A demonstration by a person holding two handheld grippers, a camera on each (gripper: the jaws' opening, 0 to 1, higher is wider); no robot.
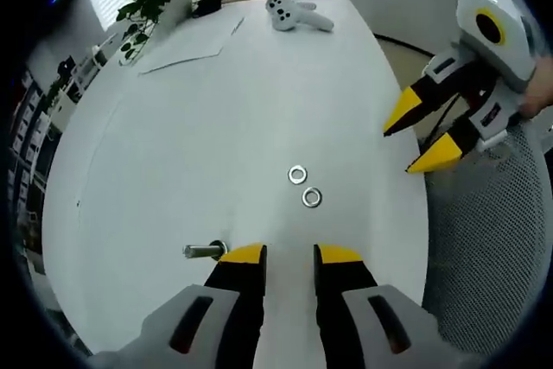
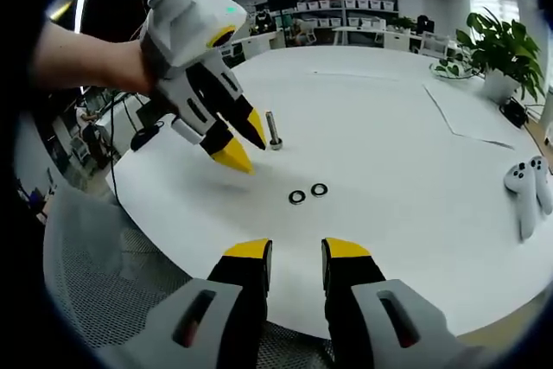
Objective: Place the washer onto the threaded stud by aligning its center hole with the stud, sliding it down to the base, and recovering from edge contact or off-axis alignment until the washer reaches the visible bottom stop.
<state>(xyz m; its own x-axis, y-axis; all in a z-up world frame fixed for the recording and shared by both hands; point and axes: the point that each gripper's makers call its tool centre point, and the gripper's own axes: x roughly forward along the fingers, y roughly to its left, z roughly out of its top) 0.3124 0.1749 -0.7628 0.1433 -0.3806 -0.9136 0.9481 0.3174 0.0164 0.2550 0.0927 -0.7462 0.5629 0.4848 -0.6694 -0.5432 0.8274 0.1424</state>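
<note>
Lying flat beside the stud [image 2: 273,130], two washers [image 2: 308,193] are being left ungrasped; both grippers [image 1: 289,253] [image 2: 296,249] are being held released.

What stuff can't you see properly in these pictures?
- Stud base: in the left gripper view, the left tool tip hides part of it.
- Stud threads: too small in the right gripper view.
- Washers: too small to tell whether they match.
- Papers: any print is too small.
- Right tool: its body is cut off by the left gripper view's edge.
</note>
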